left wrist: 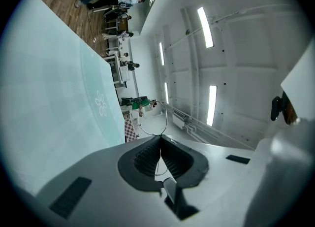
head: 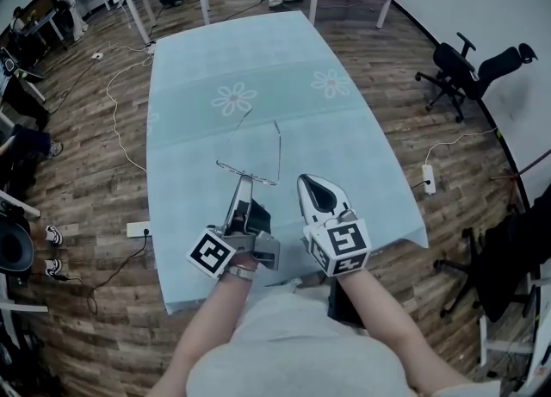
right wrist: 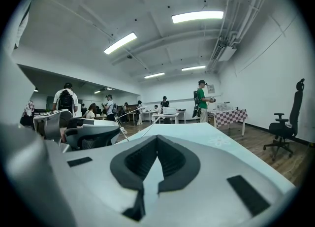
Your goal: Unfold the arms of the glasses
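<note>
Glasses (head: 263,179) sit mid-frame in head view on teal table (head: 344,128), front rim pinched in left gripper (head: 244,180), jaws closed on the wire. Both arms look swung out already. Right gripper (head: 308,183) pressed together, empty, just right of the specs. Rec: light L pinch, no twist; nudge arms w/ R tip to full open.

A long rectangular table (head: 185,214) is covered by a pale turquoise cloth with a faint grid pattern (head: 344,154). The cloth bears white daisy prints (head: 234,98) on its far half and a fold crease across its middle. It hangs over the table's edges, and the table stands on a dark wood-plank floor (head: 95,189). Over the cloth's near half are thin wire-framed glasses (head: 250,173); whether they touch the cloth cannot be told.
</note>
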Demonstrator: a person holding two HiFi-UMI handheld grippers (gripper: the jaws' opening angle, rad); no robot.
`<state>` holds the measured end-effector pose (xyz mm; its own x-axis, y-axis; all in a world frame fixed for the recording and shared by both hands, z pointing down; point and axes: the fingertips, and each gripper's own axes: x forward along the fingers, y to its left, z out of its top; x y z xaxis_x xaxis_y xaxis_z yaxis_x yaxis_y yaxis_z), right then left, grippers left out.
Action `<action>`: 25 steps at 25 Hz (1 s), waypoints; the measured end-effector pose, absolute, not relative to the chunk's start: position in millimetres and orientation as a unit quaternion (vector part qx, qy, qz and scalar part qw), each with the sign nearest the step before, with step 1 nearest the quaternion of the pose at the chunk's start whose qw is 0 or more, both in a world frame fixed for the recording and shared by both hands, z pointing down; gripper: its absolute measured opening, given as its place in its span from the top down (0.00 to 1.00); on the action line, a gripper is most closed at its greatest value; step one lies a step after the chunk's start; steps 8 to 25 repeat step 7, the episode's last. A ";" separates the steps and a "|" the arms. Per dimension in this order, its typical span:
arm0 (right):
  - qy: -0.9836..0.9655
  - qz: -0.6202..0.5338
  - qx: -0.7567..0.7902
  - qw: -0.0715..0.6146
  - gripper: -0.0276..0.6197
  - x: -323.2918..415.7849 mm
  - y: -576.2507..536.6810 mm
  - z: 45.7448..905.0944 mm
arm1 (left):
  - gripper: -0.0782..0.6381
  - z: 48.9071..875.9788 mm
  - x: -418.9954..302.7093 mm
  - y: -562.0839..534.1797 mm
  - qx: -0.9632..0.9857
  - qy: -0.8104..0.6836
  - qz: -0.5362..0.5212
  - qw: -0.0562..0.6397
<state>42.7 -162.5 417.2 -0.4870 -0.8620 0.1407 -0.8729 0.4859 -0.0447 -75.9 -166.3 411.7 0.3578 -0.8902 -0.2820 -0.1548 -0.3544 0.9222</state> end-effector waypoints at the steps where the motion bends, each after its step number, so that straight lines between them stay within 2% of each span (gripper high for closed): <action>1: -0.860 0.055 0.505 0.049 0.95 43.6 -162.9 416.9 | 0.88 411.6 -75.3 -166.5 0.704 -0.371 -0.427 0.430; 25: -0.856 0.053 0.513 0.043 0.95 48.3 -165.2 416.3 | 0.88 416.8 -74.0 -166.9 0.704 -0.372 -0.419 0.437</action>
